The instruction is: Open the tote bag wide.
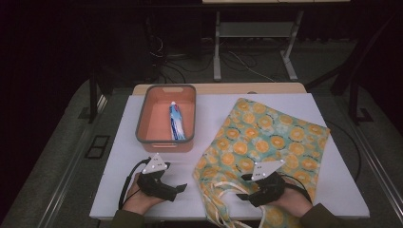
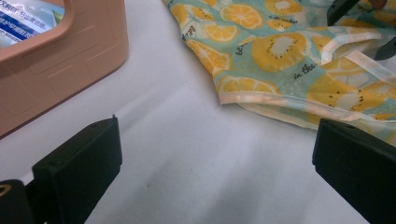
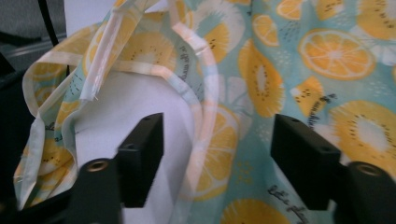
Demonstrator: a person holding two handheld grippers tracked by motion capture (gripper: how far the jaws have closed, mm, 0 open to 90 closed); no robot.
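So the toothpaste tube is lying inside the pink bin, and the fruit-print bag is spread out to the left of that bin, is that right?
Not quite: the fruit-print bag is spread out to the right of the pink bin, as the high view shows. The toothpaste tube does lie inside it.

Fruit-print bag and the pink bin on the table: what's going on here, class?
A person works at a white table with a gripper in each hand. The right gripper sits over the mouth end of a fruit-print cloth bag, its fingers part open astride the bag's pale rim, not pressing on it. The left gripper is wide open over bare table beside the bag, holding nothing. A toothpaste tube lies in the pink bin.
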